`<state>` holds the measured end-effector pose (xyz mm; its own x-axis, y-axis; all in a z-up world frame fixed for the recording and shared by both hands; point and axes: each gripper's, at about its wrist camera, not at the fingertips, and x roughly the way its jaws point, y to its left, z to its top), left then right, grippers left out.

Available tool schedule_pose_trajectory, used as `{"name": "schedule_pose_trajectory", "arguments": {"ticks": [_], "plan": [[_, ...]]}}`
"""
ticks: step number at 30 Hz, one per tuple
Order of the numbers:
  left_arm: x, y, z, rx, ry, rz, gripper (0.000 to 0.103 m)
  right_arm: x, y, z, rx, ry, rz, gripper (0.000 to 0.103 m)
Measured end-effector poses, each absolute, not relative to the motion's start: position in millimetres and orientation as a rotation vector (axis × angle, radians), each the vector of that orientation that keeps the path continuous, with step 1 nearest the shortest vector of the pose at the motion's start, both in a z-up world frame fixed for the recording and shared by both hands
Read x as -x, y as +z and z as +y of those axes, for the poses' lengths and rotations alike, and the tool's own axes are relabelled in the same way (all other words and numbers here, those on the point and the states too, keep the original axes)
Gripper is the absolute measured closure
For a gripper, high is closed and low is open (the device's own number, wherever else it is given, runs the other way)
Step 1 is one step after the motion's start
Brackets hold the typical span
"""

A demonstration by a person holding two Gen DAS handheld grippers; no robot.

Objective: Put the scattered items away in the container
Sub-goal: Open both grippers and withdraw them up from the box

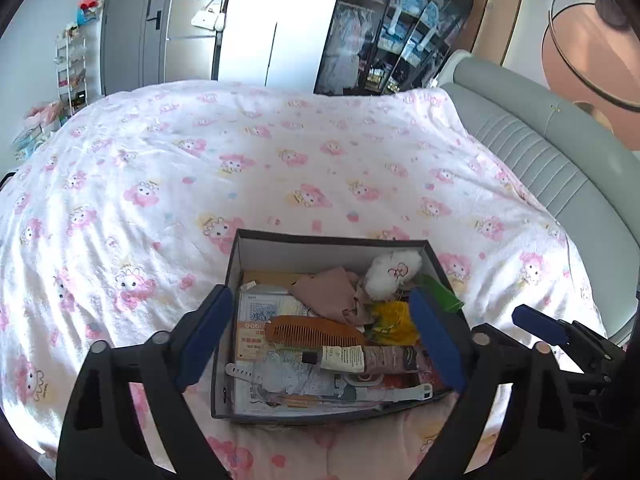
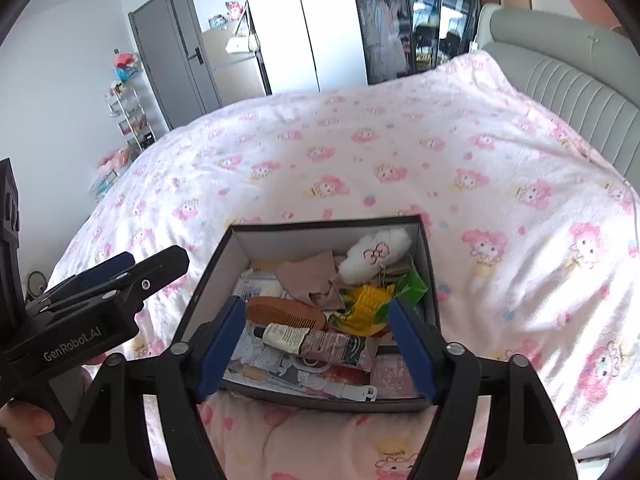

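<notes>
Though dark outside, box (image 1: 236,280) white inside, crammed w/ clutter.

"GenRobot.AI" printed in white on the left gripper (image 2: 120,280), a QR code seen on a leaflet (image 1: 262,310), other print too small.

One dark box (image 1: 280,240) sat on one bed cover (image 1: 160,168), holding one wooden comb (image 1: 316,330), one white plush toy (image 1: 394,272), one tube (image 1: 360,358), one pink cloth (image 1: 328,290) and perhaps two white straps (image 1: 404,394)
</notes>
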<state>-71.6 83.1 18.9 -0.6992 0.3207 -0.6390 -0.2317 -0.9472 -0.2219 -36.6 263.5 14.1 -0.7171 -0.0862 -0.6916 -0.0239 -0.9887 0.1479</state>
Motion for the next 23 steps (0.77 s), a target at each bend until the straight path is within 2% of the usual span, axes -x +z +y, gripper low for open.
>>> {"name": "schedule_pose_trajectory", "arguments": {"ticks": [1,6,12,17,23], "plan": [[64.2,25.7,80.3,1.001,2.668,-0.181,0.004,29.5,22.9,261.7,-1.133,-2.910,-0.205,0.018],[34.9,43.3,70.0,0.953,2.742,-0.164,0.001,4.8,41.7,255.7,-1.075,-3.005,-0.161,0.017],[-16.8,44.1,57.8,0.912,2.717,-0.174,0.000,-30.4,30.4,247.3,-1.095,-2.978,-0.202,0.017],[-57.7,37.3,60.5,0.900,2.756,-0.047,0.001,-62.8,16.3,225.3,-1.111,-2.952,-0.118,0.017],[-76.4,38.2,58.2,0.887,2.758,-0.050,0.000,-71.5,13.1,218.3,-1.106,-2.940,-0.108,0.017]]}}
